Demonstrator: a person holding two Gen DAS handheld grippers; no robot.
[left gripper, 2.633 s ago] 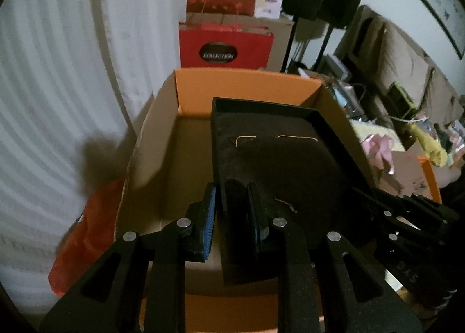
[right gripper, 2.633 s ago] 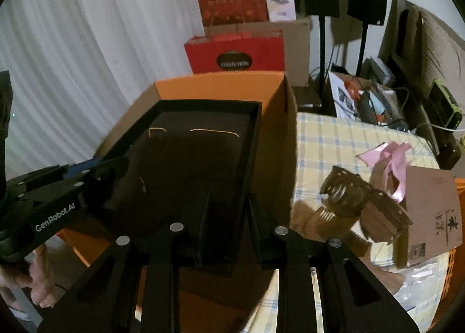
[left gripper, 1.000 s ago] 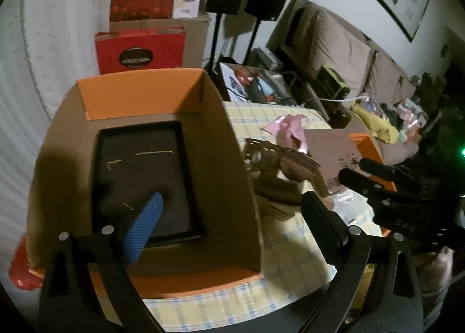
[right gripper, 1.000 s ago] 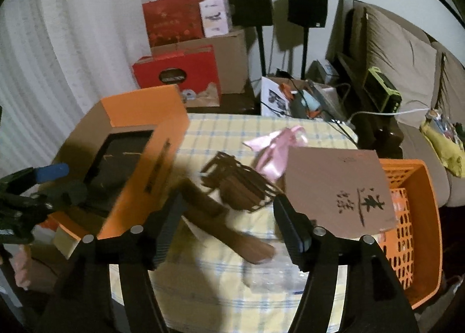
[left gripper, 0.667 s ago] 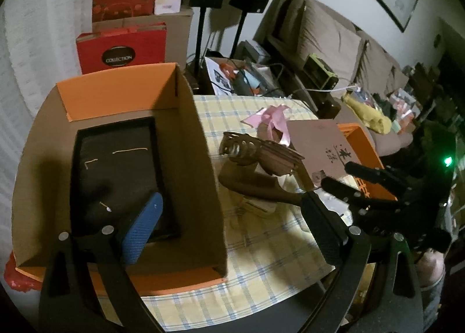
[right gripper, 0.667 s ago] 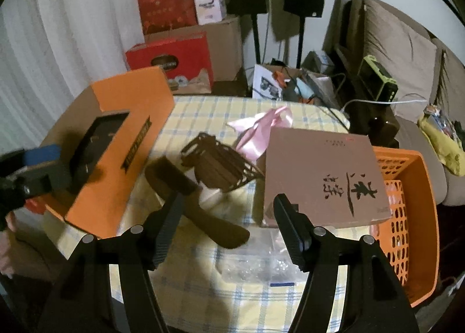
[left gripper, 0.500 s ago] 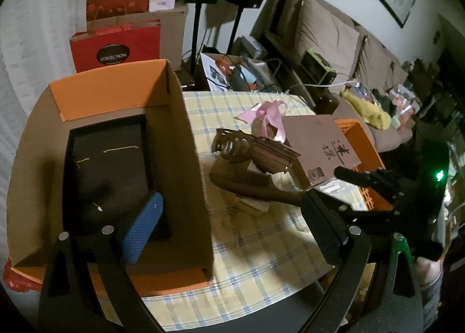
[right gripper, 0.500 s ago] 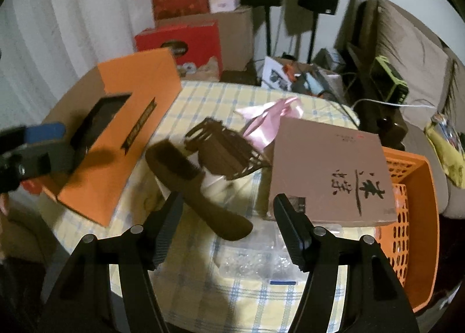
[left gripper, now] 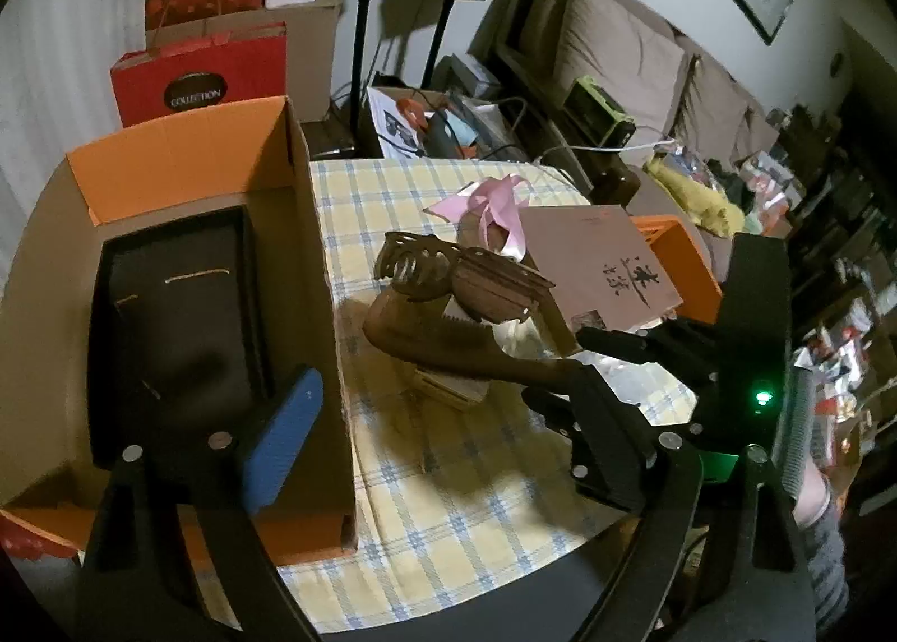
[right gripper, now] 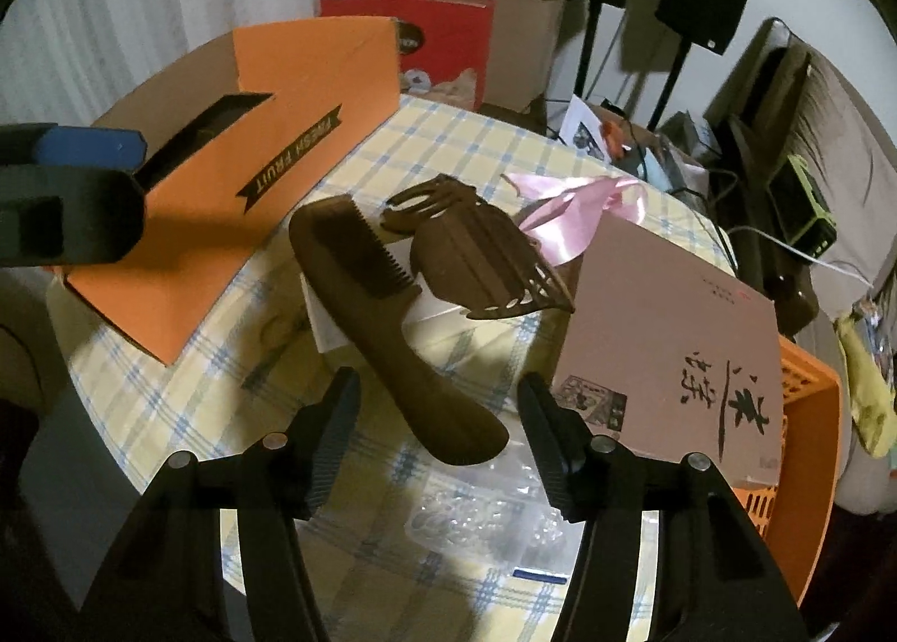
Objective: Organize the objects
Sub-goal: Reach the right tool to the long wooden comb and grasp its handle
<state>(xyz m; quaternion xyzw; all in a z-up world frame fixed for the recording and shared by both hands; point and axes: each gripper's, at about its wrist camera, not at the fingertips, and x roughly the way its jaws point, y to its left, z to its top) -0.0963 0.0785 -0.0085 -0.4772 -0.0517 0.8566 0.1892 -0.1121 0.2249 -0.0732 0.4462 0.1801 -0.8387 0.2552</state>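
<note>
The black flat tray [left gripper: 179,328] already lies inside the open orange cardboard box [left gripper: 185,154] at the left of the bench [left gripper: 448,474], so one item looks stowed. Still loose on the yellow checked cloth are the long dark brown wooden comb [right gripper: 381,317], the brown carved wooden fan-shaped piece [right gripper: 476,261] touching it on the far side, the pink ribbon [right gripper: 577,216], the pinkish-brown flat card box with black brush lettering [right gripper: 673,339] and some clear plastic packaging [right gripper: 476,513] at the near edge. I judge the task early, with most of the sorting left.

The right gripper [right gripper: 437,429] hovers with its jaws wide apart and empty, the comb's handle lying between them, so the comb seems the likely next pick. The left gripper [left gripper: 448,418] hangs near the box, jaws also spread and holding nothing.

Only the left wrist view looks down into the box and shows the tray resting there, plus the orange plastic basket [left gripper: 684,261] behind the card box. Only the right wrist view shows the comb's teeth, the plastic packaging and the "FRESH FRUIT" banner on the box's side
</note>
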